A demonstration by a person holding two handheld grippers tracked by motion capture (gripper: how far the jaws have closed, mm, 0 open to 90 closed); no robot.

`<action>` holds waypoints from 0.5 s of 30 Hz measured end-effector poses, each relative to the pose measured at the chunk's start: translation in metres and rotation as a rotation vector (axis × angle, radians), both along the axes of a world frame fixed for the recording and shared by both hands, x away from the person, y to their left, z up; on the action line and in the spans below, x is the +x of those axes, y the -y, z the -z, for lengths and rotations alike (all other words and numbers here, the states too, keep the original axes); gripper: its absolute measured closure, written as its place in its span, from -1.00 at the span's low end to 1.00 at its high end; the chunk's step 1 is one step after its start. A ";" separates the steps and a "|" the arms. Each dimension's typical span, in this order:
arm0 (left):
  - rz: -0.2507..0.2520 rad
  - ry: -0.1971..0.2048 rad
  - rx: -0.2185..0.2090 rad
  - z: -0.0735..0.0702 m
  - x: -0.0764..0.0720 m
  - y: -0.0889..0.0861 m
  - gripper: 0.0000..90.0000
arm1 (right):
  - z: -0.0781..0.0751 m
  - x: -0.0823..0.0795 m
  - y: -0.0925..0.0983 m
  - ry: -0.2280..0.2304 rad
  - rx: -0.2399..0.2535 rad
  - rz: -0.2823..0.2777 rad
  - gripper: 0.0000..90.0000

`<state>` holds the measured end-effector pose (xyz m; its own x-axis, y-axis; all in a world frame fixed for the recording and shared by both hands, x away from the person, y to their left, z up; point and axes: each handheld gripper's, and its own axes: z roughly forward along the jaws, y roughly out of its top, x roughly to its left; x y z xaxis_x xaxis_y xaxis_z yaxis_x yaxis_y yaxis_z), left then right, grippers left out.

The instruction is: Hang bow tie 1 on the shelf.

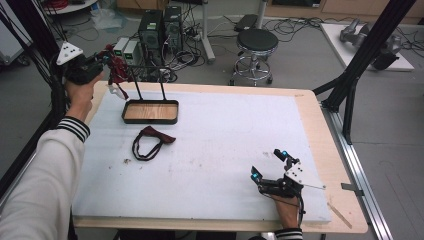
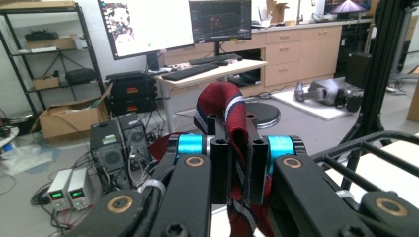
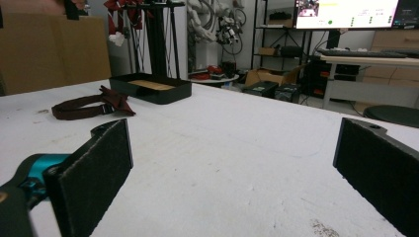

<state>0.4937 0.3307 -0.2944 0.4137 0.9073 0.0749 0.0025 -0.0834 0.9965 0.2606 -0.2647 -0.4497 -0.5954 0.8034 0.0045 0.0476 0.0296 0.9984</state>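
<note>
My left gripper (image 1: 102,62) is raised above the table's far left corner, shut on a red tie with blue and white stripes (image 1: 116,70). In the left gripper view the tie (image 2: 225,106) loops over the closed jaws of the left gripper (image 2: 236,143) and hangs below them, beside the black rack bars (image 2: 368,148). The black stand with its wooden-floored tray (image 1: 150,119) sits at the back left of the white mat. A dark red bow tie (image 1: 150,141) lies in front of it. My right gripper (image 1: 268,165) rests open near the front right, nothing between its pads (image 3: 94,173). From there the bow tie (image 3: 89,106) and tray (image 3: 150,89) lie farther off.
White mat (image 1: 225,130) covers most of the wooden table. Behind the table stand computer towers (image 1: 160,27) and a black stool (image 1: 256,42). A black frame post (image 1: 362,60) rises at the right edge. Desk with monitors (image 2: 148,24) stands beyond the left gripper.
</note>
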 end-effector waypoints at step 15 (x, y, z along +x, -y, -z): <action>-0.088 -0.039 -0.016 0.004 0.007 -0.007 0.89 | 0.003 0.000 -0.001 0.000 -0.003 0.004 -0.98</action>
